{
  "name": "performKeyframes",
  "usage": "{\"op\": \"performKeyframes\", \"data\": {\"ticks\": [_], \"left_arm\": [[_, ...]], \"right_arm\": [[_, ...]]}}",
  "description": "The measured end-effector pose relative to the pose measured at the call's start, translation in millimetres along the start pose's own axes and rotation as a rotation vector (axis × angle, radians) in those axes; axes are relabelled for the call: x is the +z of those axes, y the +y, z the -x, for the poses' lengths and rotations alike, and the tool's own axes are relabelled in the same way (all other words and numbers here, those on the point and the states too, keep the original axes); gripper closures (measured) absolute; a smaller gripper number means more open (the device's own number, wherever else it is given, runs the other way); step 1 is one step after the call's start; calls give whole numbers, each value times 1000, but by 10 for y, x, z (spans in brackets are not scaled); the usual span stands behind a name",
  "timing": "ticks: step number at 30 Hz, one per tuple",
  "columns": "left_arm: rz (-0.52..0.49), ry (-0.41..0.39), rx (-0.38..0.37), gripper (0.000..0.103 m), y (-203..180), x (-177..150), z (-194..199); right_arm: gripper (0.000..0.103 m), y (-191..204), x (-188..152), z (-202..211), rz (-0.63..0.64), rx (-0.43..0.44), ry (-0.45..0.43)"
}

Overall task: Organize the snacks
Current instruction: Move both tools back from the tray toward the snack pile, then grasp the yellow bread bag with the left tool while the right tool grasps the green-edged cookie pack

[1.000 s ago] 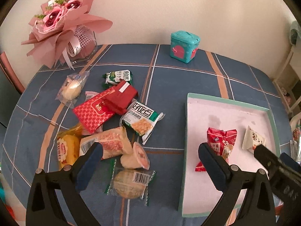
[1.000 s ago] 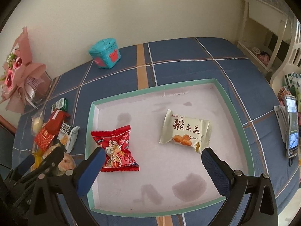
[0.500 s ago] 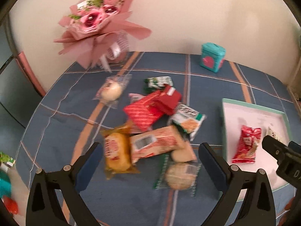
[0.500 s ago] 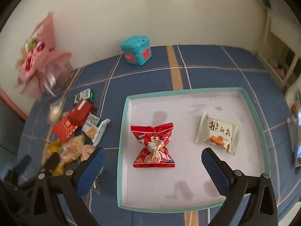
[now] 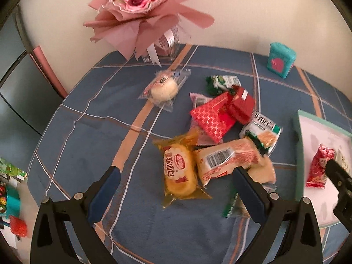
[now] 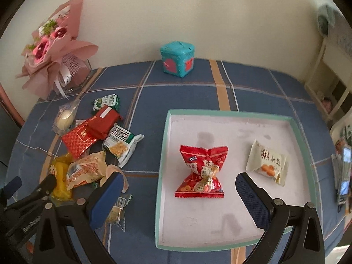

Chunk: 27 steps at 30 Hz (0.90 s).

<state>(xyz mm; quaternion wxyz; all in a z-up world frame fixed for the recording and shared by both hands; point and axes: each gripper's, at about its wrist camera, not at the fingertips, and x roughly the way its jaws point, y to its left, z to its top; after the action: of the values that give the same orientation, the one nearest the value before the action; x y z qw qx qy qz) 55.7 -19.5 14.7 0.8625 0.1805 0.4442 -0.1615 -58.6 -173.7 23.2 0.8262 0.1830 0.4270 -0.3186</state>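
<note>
The table [image 6: 193, 92] under the blue plaid cloth takes up most of both views. On its right side you've got the teal-rimmed tray [image 6: 162, 154] with only two packs in it so far: a red snack bag [image 6: 201, 171] near the middle and a cream snack pack [image 6: 267, 164] well to its right, not touching each other.

Back left by the wall there's a pink bouquet [image 5: 143, 15], and a teal box [image 6: 177, 58] at the far edge, both well clear of the snacks.

The rest of the snacks are still in a loose pile [image 5: 220, 136] left of the tray — red packets on top of each other, a green-and-white cracker pack, a barcode-labelled pastry, and a yellow bread pack [image 5: 179, 171] at the near edge. A clear-wrapped white bun [image 5: 164, 90] lies apart from the heap, nearer the bouquet.

Your left claw [image 5: 176, 186] hangs over the yellow bread pack with its fingers spread wide, nothing between them. Your right claw [image 6: 179, 189] is over the tray's near-left part — also wide apart and empty, the red bag showing between its fingers.
</note>
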Motion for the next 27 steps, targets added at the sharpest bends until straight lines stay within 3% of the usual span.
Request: {"op": "performKeyframes", "data": {"ticks": [6,17,27], "left_arm": [[-17,36,-11,2,10,0,-139],[104,58,-30,2,427,73,-253],[185,148,-87,2,688,30,-450]], "right_arm": [[0,181,-27,53,39,-12,-53],[0,521,-128,-111,42,167,32],[0,896,-305,-320,61,204,157]]}}
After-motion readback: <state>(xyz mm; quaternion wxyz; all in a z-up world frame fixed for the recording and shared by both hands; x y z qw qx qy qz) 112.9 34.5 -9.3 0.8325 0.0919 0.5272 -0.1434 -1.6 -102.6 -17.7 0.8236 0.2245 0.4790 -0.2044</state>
